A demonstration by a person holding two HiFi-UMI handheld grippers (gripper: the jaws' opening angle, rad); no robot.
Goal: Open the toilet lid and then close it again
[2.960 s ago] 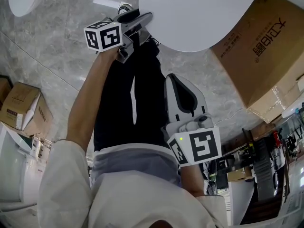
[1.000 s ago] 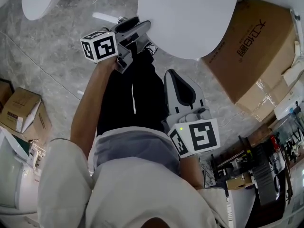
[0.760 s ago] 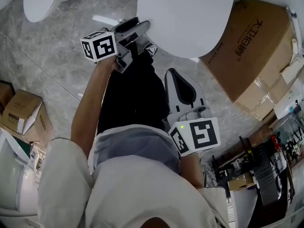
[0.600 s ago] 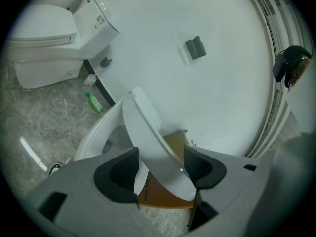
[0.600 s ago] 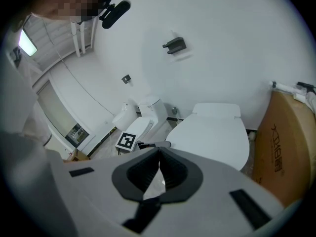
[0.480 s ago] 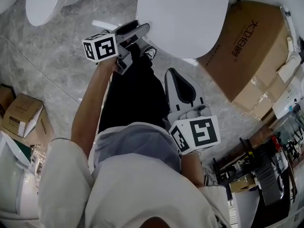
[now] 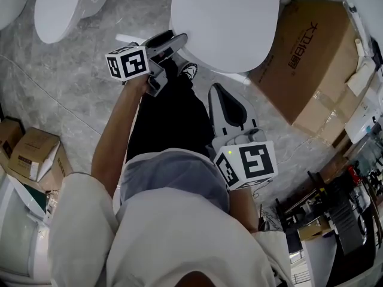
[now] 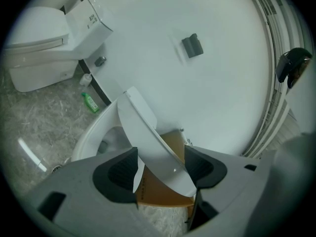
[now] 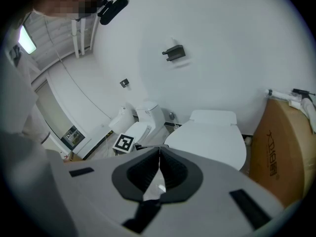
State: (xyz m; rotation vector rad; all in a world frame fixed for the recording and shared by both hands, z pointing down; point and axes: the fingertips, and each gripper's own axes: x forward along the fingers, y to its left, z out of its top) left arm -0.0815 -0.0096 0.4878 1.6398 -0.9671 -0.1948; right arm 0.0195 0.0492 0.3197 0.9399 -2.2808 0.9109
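Note:
The white toilet lid [image 7: 224, 17] fills the top of the head view. In the left gripper view the lid [image 8: 148, 137] stands tilted up off the bowl [image 8: 94, 132]. My left gripper [image 7: 176, 39] is at the lid's front rim. Its jaws are opening, and the rim runs slantwise between the two dark pads of the left gripper [image 8: 160, 169]. My right gripper [image 7: 218, 94] hangs lower, over the person's dark trouser leg and apart from the toilet. In its own view the right gripper [image 9: 159, 168] is shut, pads together on nothing, and the lid [image 9: 210, 139] lies ahead.
A large cardboard box [image 7: 317, 58] stands right beside the toilet. Another toilet [image 7: 57, 8] is at the upper left, small boxes [image 7: 33, 154] at the left edge, cluttered shelving [image 7: 335, 220] at the lower right. A green bottle [image 8: 90, 101] stands by the wall.
Both grippers have risen slightly. The left one has stayed at the lid's front rim as it rose. The toilet and box have slid left in the head view.

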